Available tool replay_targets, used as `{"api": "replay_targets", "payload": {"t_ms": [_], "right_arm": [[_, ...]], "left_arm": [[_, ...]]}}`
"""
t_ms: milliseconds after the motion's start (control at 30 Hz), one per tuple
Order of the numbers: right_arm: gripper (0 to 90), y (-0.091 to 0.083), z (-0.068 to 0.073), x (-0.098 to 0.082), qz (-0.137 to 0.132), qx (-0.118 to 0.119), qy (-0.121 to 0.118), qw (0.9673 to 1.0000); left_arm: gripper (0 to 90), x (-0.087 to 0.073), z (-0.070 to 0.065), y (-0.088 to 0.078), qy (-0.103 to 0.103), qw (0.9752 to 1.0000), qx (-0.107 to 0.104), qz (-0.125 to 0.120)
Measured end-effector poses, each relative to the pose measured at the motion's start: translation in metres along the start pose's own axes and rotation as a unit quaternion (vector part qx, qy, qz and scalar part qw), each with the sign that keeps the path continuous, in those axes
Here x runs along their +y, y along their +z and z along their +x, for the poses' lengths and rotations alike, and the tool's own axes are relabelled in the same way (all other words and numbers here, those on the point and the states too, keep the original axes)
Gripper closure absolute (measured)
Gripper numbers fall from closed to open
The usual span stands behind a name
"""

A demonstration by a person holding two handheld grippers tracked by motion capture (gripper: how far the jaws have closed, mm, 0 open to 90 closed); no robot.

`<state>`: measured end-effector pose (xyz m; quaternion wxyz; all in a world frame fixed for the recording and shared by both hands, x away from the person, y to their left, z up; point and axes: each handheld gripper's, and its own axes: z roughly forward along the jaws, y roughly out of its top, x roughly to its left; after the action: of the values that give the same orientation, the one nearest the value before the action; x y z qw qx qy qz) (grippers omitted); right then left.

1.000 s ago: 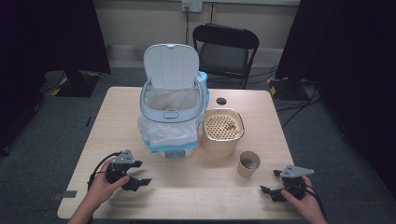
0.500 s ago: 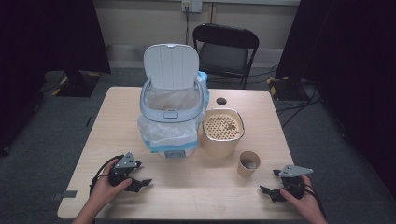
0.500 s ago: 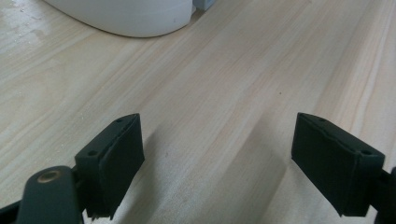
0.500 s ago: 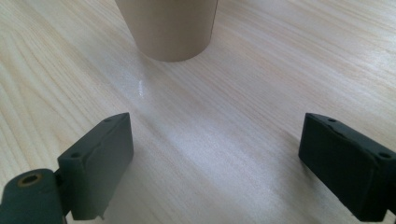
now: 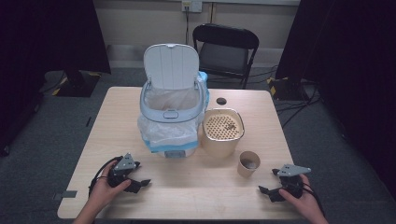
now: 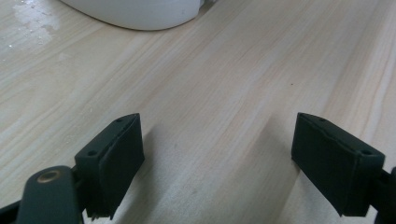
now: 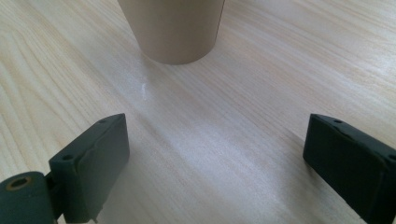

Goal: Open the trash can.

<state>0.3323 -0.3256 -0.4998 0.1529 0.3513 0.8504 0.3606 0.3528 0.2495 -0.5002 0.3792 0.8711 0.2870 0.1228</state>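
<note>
My left gripper [image 5: 141,184] rests on the wooden table [image 5: 196,196] near its front left, held by a hand. In the left gripper view its jaws [image 6: 217,158] stand open over bare wood and have just been opening a little. My right gripper [image 5: 264,191] lies at the front right, just in front of a brown paper cup [image 5: 248,163]. The right gripper view has that cup [image 7: 175,28] straight ahead. Its jaws [image 7: 215,158] have just been opening and stand open with nothing between them.
A white bin [image 5: 170,116] with its lid up and a plastic liner stands mid-table; its base [image 6: 140,11] lies ahead of the left gripper. Beside it is a tan container [image 5: 223,133] with a perforated top. A small black disc [image 5: 221,101] and a chair [image 5: 226,51] sit behind.
The left hand has shifted slightly on the table. The right hand and all the objects stay where they were.
</note>
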Motion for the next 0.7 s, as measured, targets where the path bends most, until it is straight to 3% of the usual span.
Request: {"api": "replay_targets", "payload": {"t_ms": [500,700], "right_arm": [[7.2,0.0000,0.0042,0.0003,-0.003,0.007,-0.005,1.0000],[14.1,0.0000,0.0048,0.0032,-0.009,0.010,-0.012,0.9998]], "left_arm": [[14.2,-0.0012,0.0005,0.0004,0.002,1.0000,0.002,-0.005],[14.1,-0.0012,0.0004,0.0004,0.002,1.0000,0.002,-0.005]]}}
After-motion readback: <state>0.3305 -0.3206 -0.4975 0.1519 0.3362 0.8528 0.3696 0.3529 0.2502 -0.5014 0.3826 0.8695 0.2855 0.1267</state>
